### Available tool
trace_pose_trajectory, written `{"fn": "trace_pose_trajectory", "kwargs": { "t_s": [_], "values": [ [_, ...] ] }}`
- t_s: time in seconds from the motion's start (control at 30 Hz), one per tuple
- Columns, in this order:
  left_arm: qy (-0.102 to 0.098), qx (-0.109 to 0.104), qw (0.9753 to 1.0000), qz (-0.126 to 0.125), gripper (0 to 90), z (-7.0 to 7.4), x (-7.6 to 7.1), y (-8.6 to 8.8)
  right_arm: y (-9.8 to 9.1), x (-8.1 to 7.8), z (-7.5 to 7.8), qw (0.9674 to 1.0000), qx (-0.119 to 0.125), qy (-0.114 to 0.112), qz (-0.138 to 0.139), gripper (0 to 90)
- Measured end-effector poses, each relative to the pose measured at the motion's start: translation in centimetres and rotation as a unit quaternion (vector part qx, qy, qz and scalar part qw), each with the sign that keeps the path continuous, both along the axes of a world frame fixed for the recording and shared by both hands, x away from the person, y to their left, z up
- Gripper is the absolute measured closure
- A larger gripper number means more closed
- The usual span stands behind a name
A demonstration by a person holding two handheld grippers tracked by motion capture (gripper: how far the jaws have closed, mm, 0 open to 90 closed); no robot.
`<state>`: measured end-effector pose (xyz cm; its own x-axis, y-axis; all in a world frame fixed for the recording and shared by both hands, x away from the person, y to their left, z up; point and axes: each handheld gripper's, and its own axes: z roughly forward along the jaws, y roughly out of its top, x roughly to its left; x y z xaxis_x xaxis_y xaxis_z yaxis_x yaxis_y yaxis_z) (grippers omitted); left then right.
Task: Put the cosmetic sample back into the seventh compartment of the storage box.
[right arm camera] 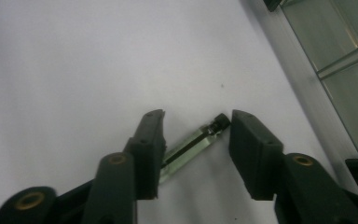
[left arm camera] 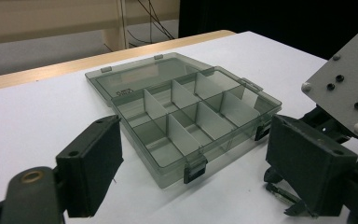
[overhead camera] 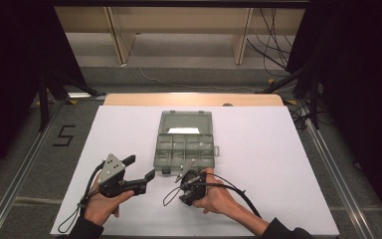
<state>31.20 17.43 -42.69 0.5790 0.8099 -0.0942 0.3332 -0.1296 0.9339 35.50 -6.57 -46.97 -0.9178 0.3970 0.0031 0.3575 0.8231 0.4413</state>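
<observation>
Two grippers sit over the white worktop (overhead camera: 278, 164) near its front edge. Between the parted jaws of the right gripper (right arm camera: 193, 140) lies a small clear vial with a dark cap (right arm camera: 191, 147), flat on the worktop; the jaws are apart, not pressing it. Just beyond stands an open compartment box (overhead camera: 184, 144), mid-worktop. Left gripper (left arm camera: 191, 154) has its jaws wide apart, holding nothing, facing the box

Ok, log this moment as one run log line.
right tool: open, straddling small clear pen-like part on white table | left tool: open, empty | organizer box: lid open
</observation>
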Motion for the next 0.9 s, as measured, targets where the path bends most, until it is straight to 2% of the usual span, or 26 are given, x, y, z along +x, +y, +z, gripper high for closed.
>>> {"fn": "trace_pose_trajectory", "kwargs": {
  "t_s": [0.13,0.37,0.6,0.9],
  "values": [
    [0.001,-0.002,1.0,0.001,17.5,-0.01,-0.02,-0.03,-0.12,0.09,0.08,1.0,-0.001,0.002,0.003,65.9],
    [0.0,0.0,1.0,0.002,17.5,-0.01,0.0,0.02,-0.27,-0.04,0.23,0.9999,-0.011,0.008,0.004,70.0],
    [0.001,-0.001,1.0,0.003,17.5,-0.03,-0.01,-0.01,-0.42,-0.04,0.31,0.9996,-0.016,0.016,0.016,80.1],
    [0.0,0.002,1.0,0.001,17.5,-0.02,0.03,-0.04,-0.47,0.03,0.41,0.9993,-0.017,0.013,0.03,81.2]
  ]
}}
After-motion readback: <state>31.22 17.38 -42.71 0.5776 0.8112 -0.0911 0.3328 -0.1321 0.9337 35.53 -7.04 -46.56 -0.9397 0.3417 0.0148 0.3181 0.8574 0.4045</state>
